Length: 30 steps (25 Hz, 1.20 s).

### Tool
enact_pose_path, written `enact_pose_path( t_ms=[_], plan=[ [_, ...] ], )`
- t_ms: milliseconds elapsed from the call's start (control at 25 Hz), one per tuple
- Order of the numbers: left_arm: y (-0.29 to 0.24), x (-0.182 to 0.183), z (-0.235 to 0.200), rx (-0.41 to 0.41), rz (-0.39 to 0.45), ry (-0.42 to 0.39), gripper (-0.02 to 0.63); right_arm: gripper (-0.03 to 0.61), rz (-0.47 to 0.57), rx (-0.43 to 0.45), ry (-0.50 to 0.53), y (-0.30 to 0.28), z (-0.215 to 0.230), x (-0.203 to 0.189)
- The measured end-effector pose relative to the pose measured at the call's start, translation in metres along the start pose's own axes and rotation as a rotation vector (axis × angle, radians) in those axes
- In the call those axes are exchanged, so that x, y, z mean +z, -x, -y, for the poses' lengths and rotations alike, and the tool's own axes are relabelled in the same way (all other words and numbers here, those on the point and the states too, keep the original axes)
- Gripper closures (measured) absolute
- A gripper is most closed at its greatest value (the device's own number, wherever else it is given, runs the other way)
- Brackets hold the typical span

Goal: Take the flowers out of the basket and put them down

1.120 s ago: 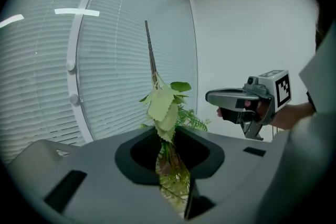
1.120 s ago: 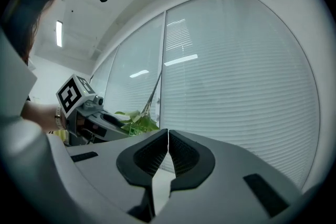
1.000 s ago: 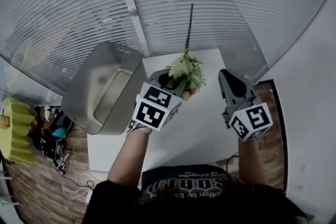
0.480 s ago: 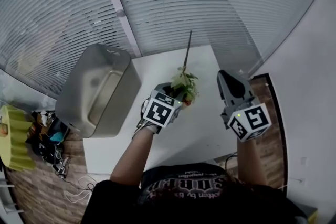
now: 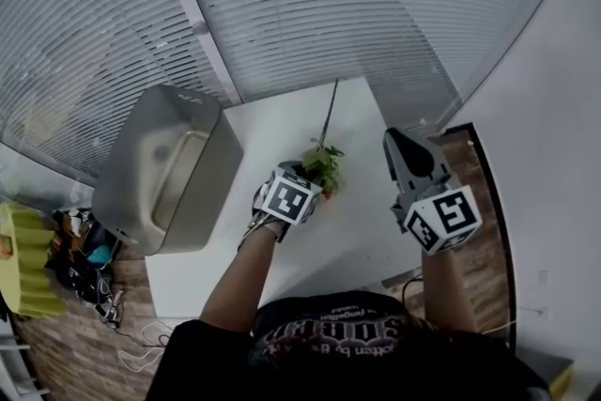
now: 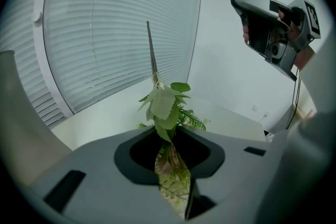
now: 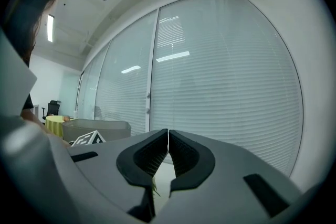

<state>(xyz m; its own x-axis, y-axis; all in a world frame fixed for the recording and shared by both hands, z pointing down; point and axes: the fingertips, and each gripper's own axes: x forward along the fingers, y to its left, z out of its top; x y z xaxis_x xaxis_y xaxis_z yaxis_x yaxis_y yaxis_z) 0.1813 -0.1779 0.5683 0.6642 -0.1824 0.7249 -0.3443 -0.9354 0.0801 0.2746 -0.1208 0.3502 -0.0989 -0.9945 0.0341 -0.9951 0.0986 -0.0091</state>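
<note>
Green flower sprig (image 6: pixel 163 105) clamped between left tongs (image 6: pixel 169 140).

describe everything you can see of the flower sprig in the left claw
The flower sprig is a small bunch of green serrated leaves with a ferny frond and a hint of pink low down, plus a thin bare dark stem pointing away towards the blinds. It may be artificial. The left claw is shut on its leafy part, holding it over the white table, outside the grey basket. Only the claw appears to touch it.
</note>
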Motion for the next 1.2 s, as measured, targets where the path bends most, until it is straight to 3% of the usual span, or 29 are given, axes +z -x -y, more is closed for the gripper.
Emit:
enact_pose_path(
  t_ms=[400, 480, 720, 1000, 1200],
  plan=[
    [-0.016, -0.002, 0.001, -0.027, 0.003, 0.006, 0.48, 0.551, -0.012, -0.018, 0.006, 0.005, 0.002, -0.001],
    [-0.018, 0.002, 0.002, -0.032, 0.018, 0.001, 0.444, 0.551, -0.01, -0.02, 0.007, 0.005, 0.003, 0.0],
    [-0.019, 0.005, -0.004, 0.008, 0.034, -0.002, 0.432, 0.551, -0.012, -0.014, 0.012, 0.005, 0.003, -0.002],
    [-0.011, 0.014, -0.006, 0.021, 0.103, 0.017, 0.408, 0.551, -0.009, -0.011, 0.008, 0.004, -0.001, 0.002],
    [0.012, 0.034, -0.012, 0.06, 0.201, 0.033, 0.405, 0.551, 0.0, -0.007, 0.007, 0.003, -0.004, 0.005]
  ],
)
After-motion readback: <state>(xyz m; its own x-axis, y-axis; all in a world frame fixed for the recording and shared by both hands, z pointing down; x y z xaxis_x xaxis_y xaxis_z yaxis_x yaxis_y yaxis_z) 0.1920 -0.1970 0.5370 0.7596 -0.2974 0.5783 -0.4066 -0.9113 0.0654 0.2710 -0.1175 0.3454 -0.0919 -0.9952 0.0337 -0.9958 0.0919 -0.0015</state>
